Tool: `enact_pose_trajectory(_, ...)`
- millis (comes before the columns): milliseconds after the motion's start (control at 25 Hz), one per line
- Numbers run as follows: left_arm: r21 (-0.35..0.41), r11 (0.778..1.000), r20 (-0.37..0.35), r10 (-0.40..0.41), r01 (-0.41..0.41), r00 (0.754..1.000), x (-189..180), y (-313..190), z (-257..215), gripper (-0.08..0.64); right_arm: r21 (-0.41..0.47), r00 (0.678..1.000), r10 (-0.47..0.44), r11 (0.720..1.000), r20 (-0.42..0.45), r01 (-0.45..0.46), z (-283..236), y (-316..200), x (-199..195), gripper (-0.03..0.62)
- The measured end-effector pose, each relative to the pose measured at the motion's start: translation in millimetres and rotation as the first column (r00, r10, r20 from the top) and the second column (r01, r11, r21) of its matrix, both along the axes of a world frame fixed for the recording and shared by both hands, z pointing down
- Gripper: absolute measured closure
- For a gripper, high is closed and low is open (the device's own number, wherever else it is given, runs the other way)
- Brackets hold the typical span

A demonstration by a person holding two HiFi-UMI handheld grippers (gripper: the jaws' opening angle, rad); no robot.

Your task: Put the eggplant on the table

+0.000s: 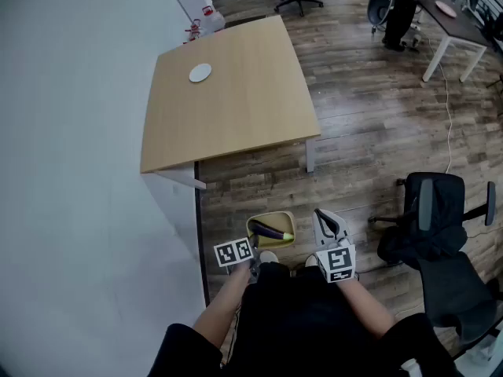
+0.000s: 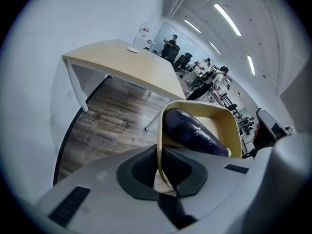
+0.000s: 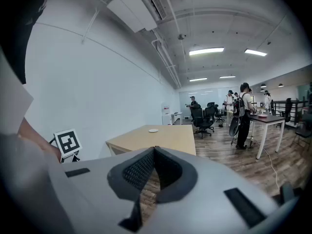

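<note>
A dark purple eggplant (image 1: 272,231) (image 2: 194,129) lies in a yellow bowl (image 1: 271,219) (image 2: 231,126), held low over the wooden floor in front of me. My left gripper (image 1: 255,244) (image 2: 161,173) is shut on the bowl's near rim and points steeply down. To its right, my right gripper (image 1: 327,221) (image 3: 155,153) is shut with nothing between its pads and touches nothing. The light wooden table (image 1: 228,104) (image 2: 122,57) (image 3: 163,138) stands ahead of both grippers, some way off, against the white wall.
A small white disc (image 1: 200,72) (image 2: 132,49) (image 3: 153,130) lies near the table's far left part. A black office chair (image 1: 440,234) stands close on my right. More chairs, a desk (image 1: 456,23) and people (image 3: 243,112) are at the far end of the room.
</note>
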State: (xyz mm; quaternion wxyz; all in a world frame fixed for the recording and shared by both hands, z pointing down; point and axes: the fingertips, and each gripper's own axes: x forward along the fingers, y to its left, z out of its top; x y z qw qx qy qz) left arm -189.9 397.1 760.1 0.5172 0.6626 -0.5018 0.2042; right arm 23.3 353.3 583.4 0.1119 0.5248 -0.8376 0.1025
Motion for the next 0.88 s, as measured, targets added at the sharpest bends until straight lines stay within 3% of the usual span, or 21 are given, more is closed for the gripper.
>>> enact_pose_trajectory(320, -0.005, 1.000, -0.041, 0.001, -0.001, 0.999, 14.7, 10.5, -6.4, 0.543, 0.009, 0.998, 0.025, 1.000, 0.054, -0.025, -9.8, 9.5, 2.1, 0.532)
enact_pose_trajectory(440, 0.028, 0.999, -0.015, 0.043, -0.043, 0.999, 28.2, 1.4, -13.3, 0.543, 0.013, 0.998, 0.027, 1.000, 0.054, -0.028, -11.2, 9.2, 9.9, 0.532)
enact_pose_trajectory(880, 0.020, 0.999, -0.057, 0.040, -0.039, 0.998, 58.0, -34.9, -1.5, 0.543, -0.032, 0.997, 0.058, 0.998, 0.043, -0.057, 9.0, 0.2, 38.8, 0.532)
